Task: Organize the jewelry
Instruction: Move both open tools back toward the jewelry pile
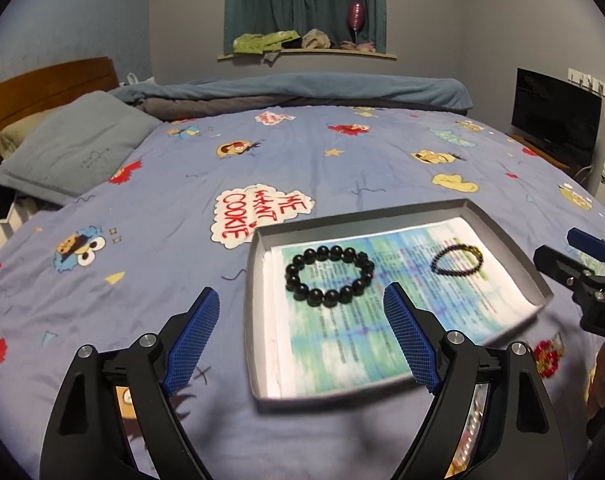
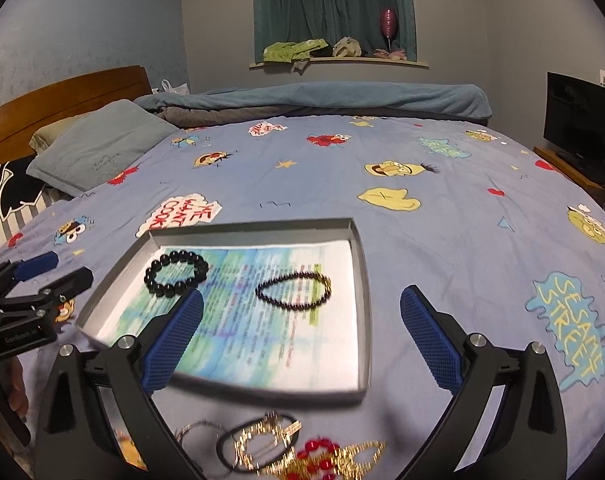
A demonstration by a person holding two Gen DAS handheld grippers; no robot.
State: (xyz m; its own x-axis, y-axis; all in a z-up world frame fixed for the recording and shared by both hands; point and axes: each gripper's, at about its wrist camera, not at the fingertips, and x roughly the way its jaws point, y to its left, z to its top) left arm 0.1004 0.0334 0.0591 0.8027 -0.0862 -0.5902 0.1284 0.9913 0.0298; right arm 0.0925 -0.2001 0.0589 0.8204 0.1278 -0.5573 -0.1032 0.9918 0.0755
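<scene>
Left gripper (image 1: pixel 302 312) open over tray (image 1: pixel 258 240); black bead bracelet (image 1: pixel 329 275) inside.

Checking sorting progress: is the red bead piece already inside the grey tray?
No: the red bead piece lies on the bedspread among gold chains, outside the shallow grey tray.

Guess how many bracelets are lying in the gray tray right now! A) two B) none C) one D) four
A: the tray holds a big black bead bracelet and a thin dark bead bracelet; the other jewelry lies on the bedsheet outside it.
</scene>
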